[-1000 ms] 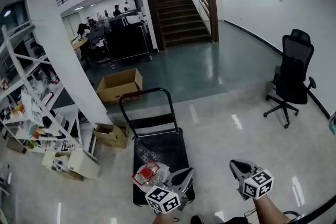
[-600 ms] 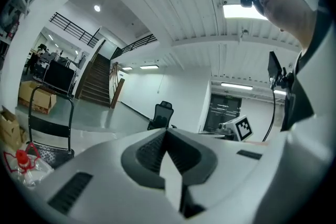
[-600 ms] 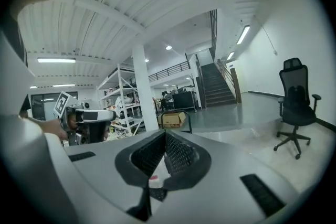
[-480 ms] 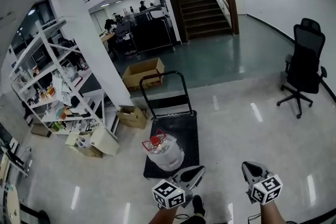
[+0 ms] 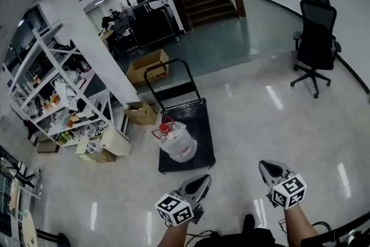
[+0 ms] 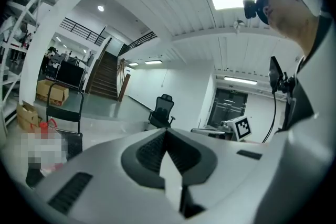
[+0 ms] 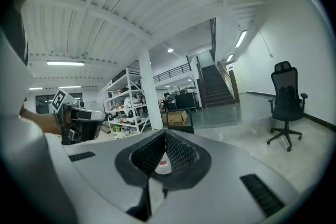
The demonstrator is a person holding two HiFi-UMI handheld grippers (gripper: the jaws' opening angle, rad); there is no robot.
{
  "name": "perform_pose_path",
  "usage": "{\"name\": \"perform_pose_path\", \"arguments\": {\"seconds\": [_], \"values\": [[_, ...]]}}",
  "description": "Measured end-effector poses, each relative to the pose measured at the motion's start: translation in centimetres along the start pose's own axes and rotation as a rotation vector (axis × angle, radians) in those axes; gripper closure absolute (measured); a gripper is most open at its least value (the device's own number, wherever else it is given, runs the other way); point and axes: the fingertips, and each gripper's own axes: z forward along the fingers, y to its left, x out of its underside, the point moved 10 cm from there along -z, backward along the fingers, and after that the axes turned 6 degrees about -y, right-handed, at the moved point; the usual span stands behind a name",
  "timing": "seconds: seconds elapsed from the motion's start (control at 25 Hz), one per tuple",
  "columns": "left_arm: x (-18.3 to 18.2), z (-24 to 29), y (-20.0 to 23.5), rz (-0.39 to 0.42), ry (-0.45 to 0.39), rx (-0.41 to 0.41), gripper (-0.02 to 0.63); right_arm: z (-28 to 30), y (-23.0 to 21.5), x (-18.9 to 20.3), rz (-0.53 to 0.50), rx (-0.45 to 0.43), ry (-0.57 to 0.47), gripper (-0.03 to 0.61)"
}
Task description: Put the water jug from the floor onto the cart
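Both pairs of jaws are sitting pressed together with nothing between them, the left gripper [image 5: 202, 181] and the right gripper [image 5: 263, 166] hovering side by side at the near edge of the scene and pointing out over the floor [image 5: 260, 118]. The water jug [image 5: 178, 144] is resting on the near-left part of the cart [image 5: 200, 117], off the floor and apparently upright with its red-capped neck rising. It is lying just beyond and slightly left of the left gripper, which is the nearer, so the placing is looking done and any further touch would be falling to that hand.
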Motion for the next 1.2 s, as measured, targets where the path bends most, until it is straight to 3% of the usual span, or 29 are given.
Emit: {"name": "perform_pose_path", "arguments": {"seconds": [0.2,0.44,0.72,0.96,1.2], "values": [[1.6,-5.7,-4.3,0.046,0.004,0.059,0.615,-4.3,6.3,1.0,-0.02,-0.008,-0.017,0.577],[7.6,-16.9,-8.1,0.072,-0.007,0.085,0.615,-9.9,16.3,5.6,-0.04,0.017,0.007,0.577],[9.4,-28.8,-11.6,0.004,-0.012,0.056,0.615,-16.6,27.7,6.3,-0.021,0.027,0.062,0.577],[9.2,-32.7,-16.3,0.045,-0.058,0.043,0.615,-22.3,30.9,5.5,-0.081,0.008,0.03,0.577],[10.8,-34.5,-22.2,0.072,-0.037,0.029,0.615,-29.1,32.2,5.9,-0.083,-0.015,-0.01,0.577]]}}
